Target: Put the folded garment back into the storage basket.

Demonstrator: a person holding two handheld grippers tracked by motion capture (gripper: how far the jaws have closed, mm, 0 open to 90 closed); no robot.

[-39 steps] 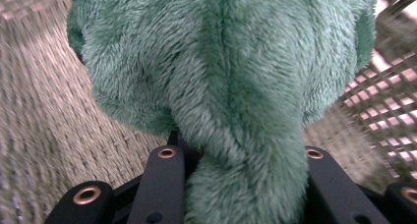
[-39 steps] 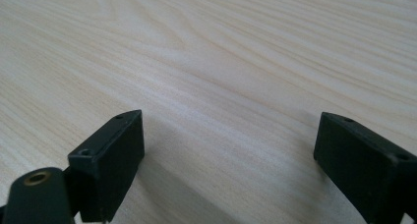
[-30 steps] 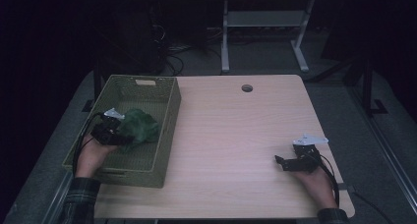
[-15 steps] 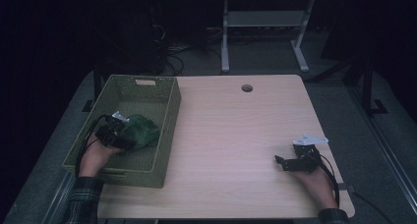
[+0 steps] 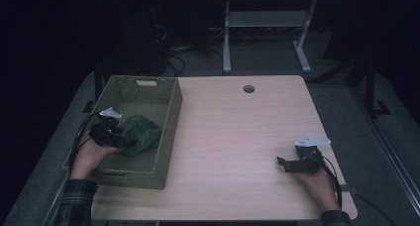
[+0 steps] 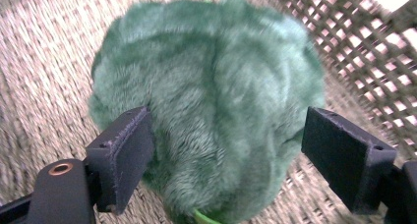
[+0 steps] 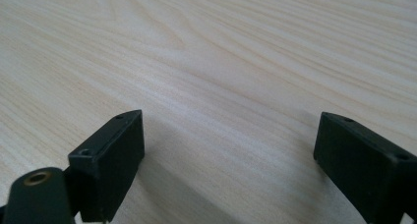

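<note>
Left gripper view looks along two black jaws spread wide on either side of a green plush toy; the jaws have just been opening, the toy sits between them, the jaw at the picture's left seems to brush the fur, and the one at the right stands clear of it, so the toy is released rather than clamped. No writing or label can be read on the toy; a thin bright-green strip peeks out at its lower edge. The toy lies on the woven floor of a green basket, near the lattice wall at the picture's right. From the high view, the left gripper reaches into the basket from its near-left side, and the toy rests just beyond it, toward the wall that faces the worktop's middle. The basket stands on the left part of the pale wooden worktop. Well apart, at the near right of the worktop, the right gripper lies low, its jaws parted over bare wood with nothing between them.
</note>
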